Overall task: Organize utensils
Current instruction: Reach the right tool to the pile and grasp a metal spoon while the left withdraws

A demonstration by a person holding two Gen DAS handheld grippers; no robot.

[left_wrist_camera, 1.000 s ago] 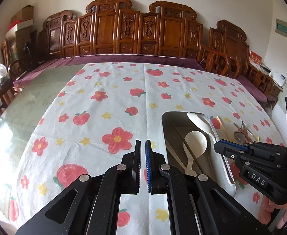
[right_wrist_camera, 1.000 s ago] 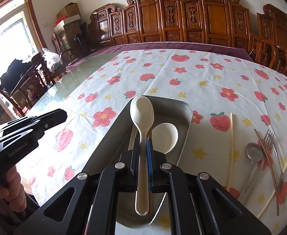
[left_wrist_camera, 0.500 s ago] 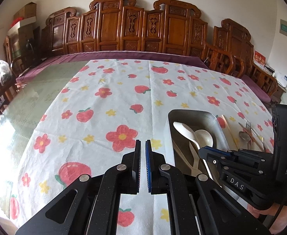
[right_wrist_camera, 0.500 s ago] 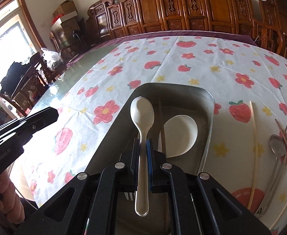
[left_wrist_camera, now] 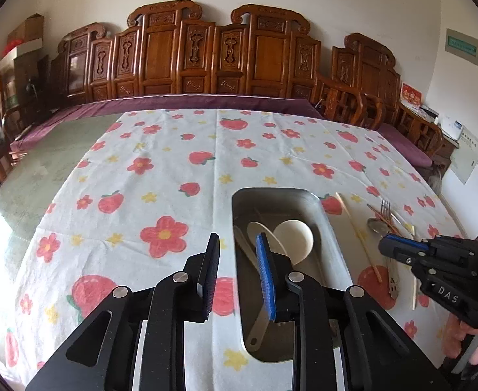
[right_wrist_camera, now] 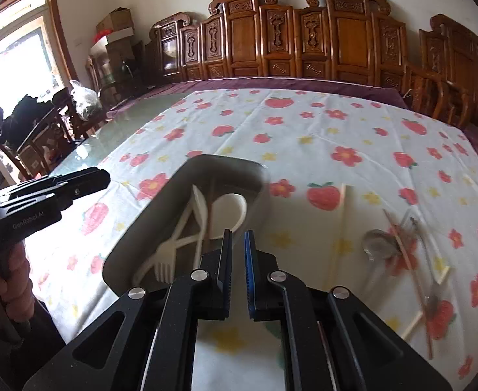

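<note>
A steel tray (left_wrist_camera: 275,191) (right_wrist_camera: 226,159) on the flowered cloth holds white plastic pieces: a round spoon (left_wrist_camera: 296,238) (right_wrist_camera: 232,207), a long spoon (right_wrist_camera: 199,207) and a fork (right_wrist_camera: 165,262). My left gripper (left_wrist_camera: 237,239) hovers over the tray's near left rim. Its jaws are opening, with nothing between them. My right gripper (right_wrist_camera: 238,234) sits off the tray's near right corner, its jaws almost together and empty. To the tray's right, a metal spoon (right_wrist_camera: 377,244) (left_wrist_camera: 377,224), a metal fork (left_wrist_camera: 384,207) and pale chopsticks (left_wrist_camera: 356,228) (right_wrist_camera: 343,202) lie loose on the cloth.
Carved wooden chairs (left_wrist_camera: 219,52) line the far side of the long table. Bare green glass (left_wrist_camera: 43,163) shows left of the cloth. A hand (right_wrist_camera: 7,280) holds the left gripper's handle at the near left edge. The right wrist picture is blurred on its right side.
My right gripper let go of the long white spoon, which now lies in the tray, and swung right. The left jaws went from shut to apart.
</note>
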